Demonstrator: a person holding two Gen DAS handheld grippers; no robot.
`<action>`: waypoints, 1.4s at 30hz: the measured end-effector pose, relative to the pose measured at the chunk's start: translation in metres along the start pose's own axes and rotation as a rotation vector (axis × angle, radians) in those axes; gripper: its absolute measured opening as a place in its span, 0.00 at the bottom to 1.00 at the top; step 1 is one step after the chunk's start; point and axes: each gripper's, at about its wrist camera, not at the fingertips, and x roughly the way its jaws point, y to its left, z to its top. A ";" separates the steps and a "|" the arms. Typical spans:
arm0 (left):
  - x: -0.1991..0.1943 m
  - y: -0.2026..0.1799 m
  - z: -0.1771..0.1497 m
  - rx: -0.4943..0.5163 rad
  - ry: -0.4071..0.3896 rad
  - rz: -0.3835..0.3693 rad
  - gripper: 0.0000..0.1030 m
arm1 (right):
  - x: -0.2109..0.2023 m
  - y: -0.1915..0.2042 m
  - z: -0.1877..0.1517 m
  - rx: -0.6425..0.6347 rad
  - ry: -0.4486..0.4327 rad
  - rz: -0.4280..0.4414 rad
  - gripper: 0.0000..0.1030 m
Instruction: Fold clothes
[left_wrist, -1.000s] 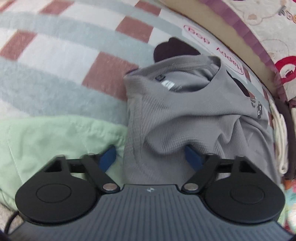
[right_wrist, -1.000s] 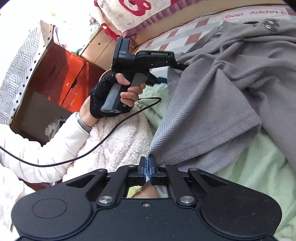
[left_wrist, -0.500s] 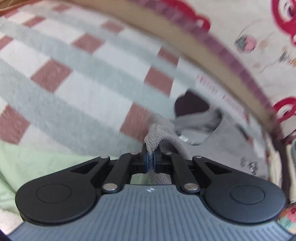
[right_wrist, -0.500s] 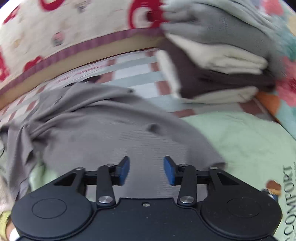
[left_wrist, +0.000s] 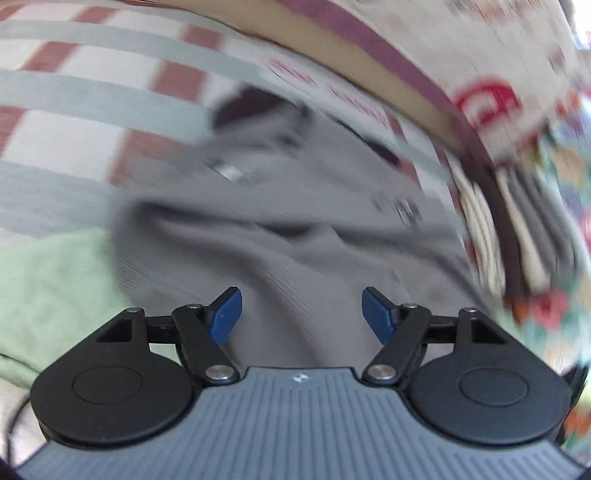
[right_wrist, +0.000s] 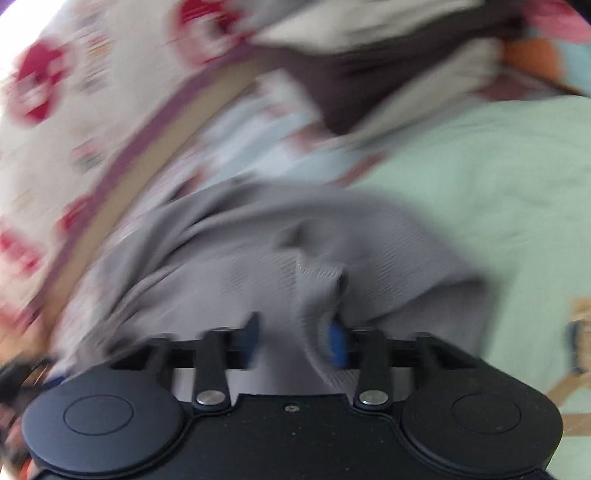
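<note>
A grey knit shirt (left_wrist: 295, 221) lies crumpled on the bed, its collar and label toward the far side. My left gripper (left_wrist: 302, 314) is open just above the shirt's near part, holding nothing. In the right wrist view the same shirt (right_wrist: 258, 251) lies bunched, and a fold of it stands between the blue pads of my right gripper (right_wrist: 295, 339), whose jaws are apart. Both views are motion-blurred.
The shirt lies on a light green sheet (left_wrist: 44, 288) over a red, white and grey checked blanket (left_wrist: 74, 103). A stack of folded clothes (right_wrist: 388, 74) sits at the far right. A patterned pillow (right_wrist: 92, 74) lines the far edge.
My left gripper has let go of the shirt edge and opened. My right gripper has pushed into the shirt, with a fold now between its open jaws. Both views swung.
</note>
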 end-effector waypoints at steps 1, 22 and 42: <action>0.008 -0.009 -0.004 0.046 0.021 0.020 0.74 | -0.001 0.005 -0.007 -0.019 0.036 0.060 0.24; -0.045 0.000 -0.012 0.009 -0.177 0.100 0.02 | 0.009 -0.010 0.005 0.154 -0.015 0.057 0.55; -0.018 0.024 -0.003 -0.072 -0.008 0.129 0.04 | -0.007 0.001 -0.005 0.139 0.004 0.073 0.56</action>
